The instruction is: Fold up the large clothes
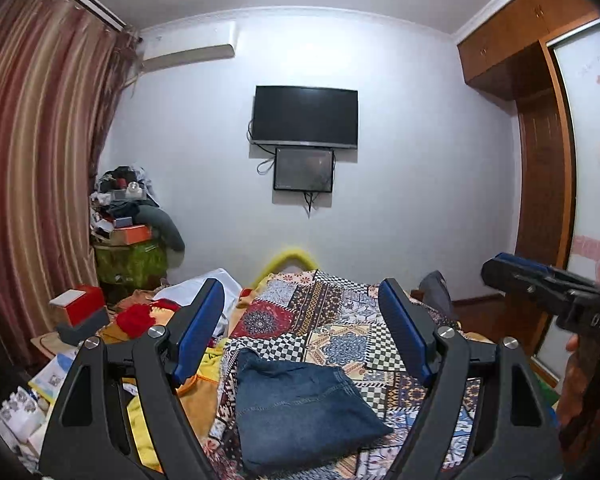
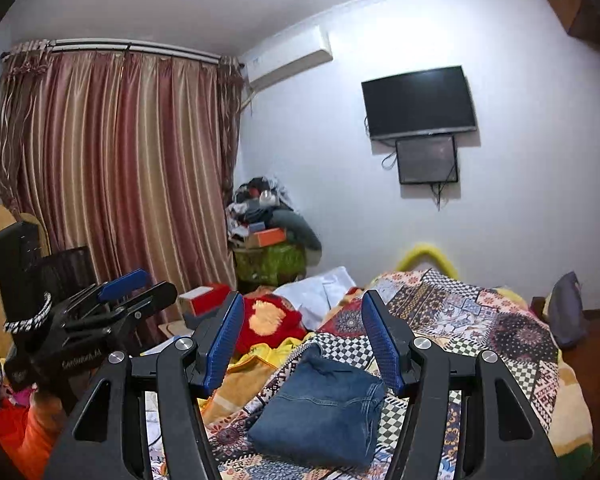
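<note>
A pair of blue jeans [image 1: 300, 408] lies folded into a compact rectangle on the patterned patchwork bedspread [image 1: 340, 312]. It also shows in the right wrist view [image 2: 324, 408]. My left gripper [image 1: 302, 300] is open and empty, held above the jeans, and shows at the left of the right wrist view [image 2: 140, 288]. My right gripper [image 2: 300, 312] is open and empty, above the jeans too. It shows at the right edge of the left wrist view [image 1: 500, 268].
Red and yellow clothes [image 2: 268, 324] and a white cloth [image 2: 320, 292] lie on the bed's left side. A red box [image 1: 80, 304] and a cluttered pile [image 1: 128, 216] stand by the curtain [image 2: 112, 160]. A wardrobe [image 1: 540, 120] stands right.
</note>
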`<control>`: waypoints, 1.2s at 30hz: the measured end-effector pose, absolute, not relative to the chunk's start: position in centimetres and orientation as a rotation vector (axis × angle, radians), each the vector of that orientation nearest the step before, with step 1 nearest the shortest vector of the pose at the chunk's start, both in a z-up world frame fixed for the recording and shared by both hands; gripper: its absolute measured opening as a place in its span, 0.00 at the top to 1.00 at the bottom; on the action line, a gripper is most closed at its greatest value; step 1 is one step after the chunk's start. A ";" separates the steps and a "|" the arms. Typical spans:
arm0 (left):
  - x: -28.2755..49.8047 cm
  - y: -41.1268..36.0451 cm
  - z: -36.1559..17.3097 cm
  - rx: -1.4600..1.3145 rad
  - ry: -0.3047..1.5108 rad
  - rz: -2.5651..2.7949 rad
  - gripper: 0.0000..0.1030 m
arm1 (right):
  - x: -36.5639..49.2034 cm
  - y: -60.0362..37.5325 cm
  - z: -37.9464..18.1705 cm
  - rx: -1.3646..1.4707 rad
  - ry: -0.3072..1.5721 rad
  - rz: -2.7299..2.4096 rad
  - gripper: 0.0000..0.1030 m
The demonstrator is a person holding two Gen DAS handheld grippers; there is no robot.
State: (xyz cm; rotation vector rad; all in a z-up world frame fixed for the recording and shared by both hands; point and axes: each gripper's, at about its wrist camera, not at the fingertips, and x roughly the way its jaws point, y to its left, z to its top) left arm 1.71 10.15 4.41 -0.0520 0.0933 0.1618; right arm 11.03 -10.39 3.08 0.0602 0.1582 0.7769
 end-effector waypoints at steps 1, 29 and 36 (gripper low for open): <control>1.3 9.9 4.3 -0.054 0.091 0.170 0.19 | 10.2 -10.4 2.9 0.060 0.156 0.767 0.44; -0.8 8.9 1.7 -0.073 0.131 0.243 0.00 | 7.6 -10.3 0.8 0.026 0.161 0.612 0.00; -0.5 8.9 1.8 -0.078 0.137 0.237 0.00 | 7.8 -10.1 0.9 0.023 0.166 0.606 0.00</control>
